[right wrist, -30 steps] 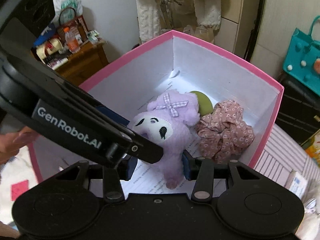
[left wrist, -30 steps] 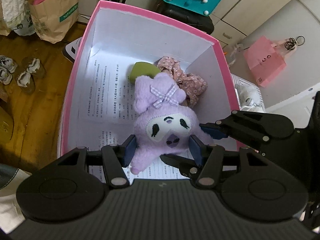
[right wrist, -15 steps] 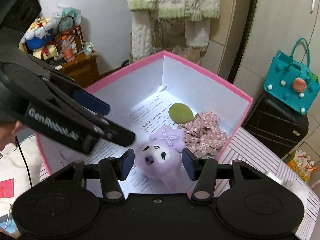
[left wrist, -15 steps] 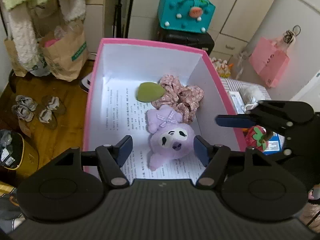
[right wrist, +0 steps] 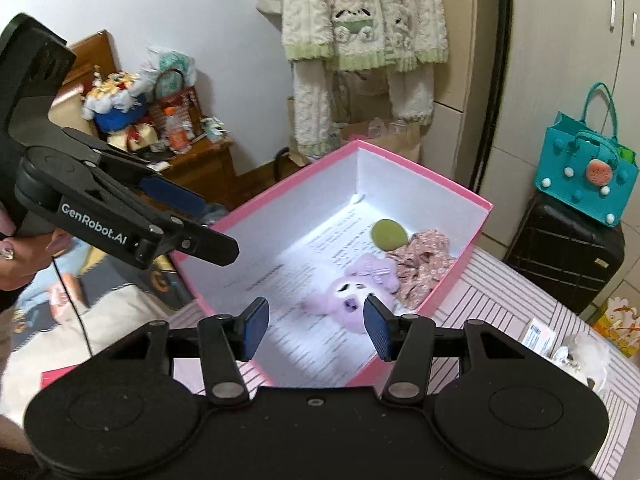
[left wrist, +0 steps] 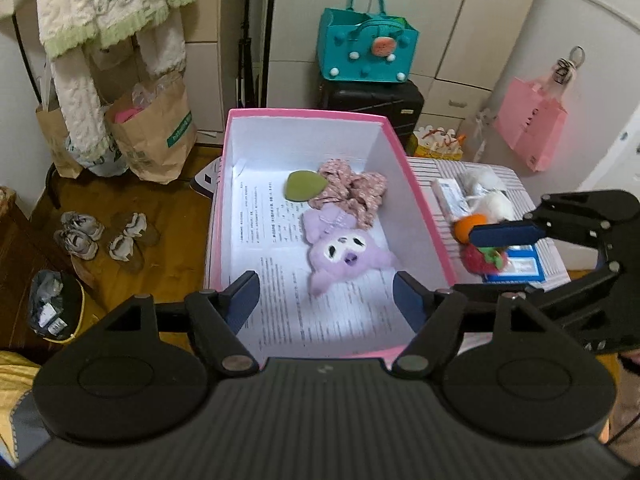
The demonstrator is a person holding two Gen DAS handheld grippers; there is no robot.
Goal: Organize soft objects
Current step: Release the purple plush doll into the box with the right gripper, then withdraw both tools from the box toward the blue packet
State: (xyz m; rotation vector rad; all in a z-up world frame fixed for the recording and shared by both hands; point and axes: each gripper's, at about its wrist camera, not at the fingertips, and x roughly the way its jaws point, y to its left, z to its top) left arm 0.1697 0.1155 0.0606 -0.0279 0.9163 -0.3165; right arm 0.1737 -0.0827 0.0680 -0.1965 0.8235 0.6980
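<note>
A pink box [left wrist: 424, 208] [right wrist: 460, 276] with white walls holds a purple plush [left wrist: 340, 252] [right wrist: 352, 292], a floral pink scrunchie [left wrist: 352, 192] [right wrist: 420, 260] and a green pad [left wrist: 302, 186] [right wrist: 389, 233]. My left gripper [left wrist: 326, 298] is open and empty above the box's near end. My right gripper [right wrist: 316, 326] is open and empty above the box; it also shows at the right of the left wrist view [left wrist: 504, 236]. An orange soft toy [left wrist: 468, 226], a red strawberry toy [left wrist: 482, 260] and white fluffy toys [left wrist: 490, 192] lie on the striped table [left wrist: 436, 168] right of the box.
A teal bag [left wrist: 366, 50] sits on a black suitcase [left wrist: 372, 98] behind the box. Paper bags [left wrist: 156, 132], shoes [left wrist: 104, 236] and a small bin [left wrist: 56, 304] are on the wooden floor at left. A pink bag [left wrist: 530, 120] hangs at right.
The purple plush was let go and lies in the box. Both grippers opened wider and pulled back up and away from the box.
</note>
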